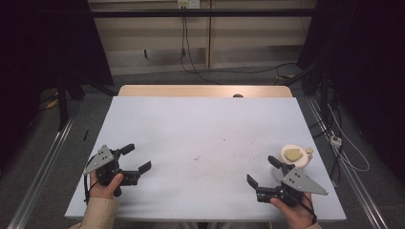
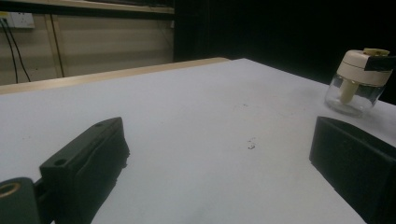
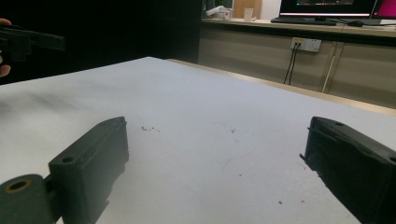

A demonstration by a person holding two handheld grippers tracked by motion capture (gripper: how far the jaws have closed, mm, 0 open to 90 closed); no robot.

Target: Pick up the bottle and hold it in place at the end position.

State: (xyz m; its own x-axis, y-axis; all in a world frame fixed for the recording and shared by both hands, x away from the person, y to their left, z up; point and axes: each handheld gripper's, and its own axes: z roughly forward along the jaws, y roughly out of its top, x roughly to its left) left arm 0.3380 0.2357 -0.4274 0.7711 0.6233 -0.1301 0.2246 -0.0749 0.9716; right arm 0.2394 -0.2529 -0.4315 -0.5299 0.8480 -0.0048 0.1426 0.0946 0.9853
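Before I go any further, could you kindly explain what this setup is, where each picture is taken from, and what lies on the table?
There is no robot here: a person holds a pair of hand-held tongs in each hand. The high view looks down from above the person's side of the table, which has a white cover. The left tongs show at the lower left, the right tongs at the lower right. Both stand open and hold nothing.

The other two pictures come from small cameras riding on the tongs, each looking out between its own two black jaws.

One thing stands on the table: a small clear glass jar with a cream lid, near the right edge, close beside the right tongs. The left gripper view shows it across the table.
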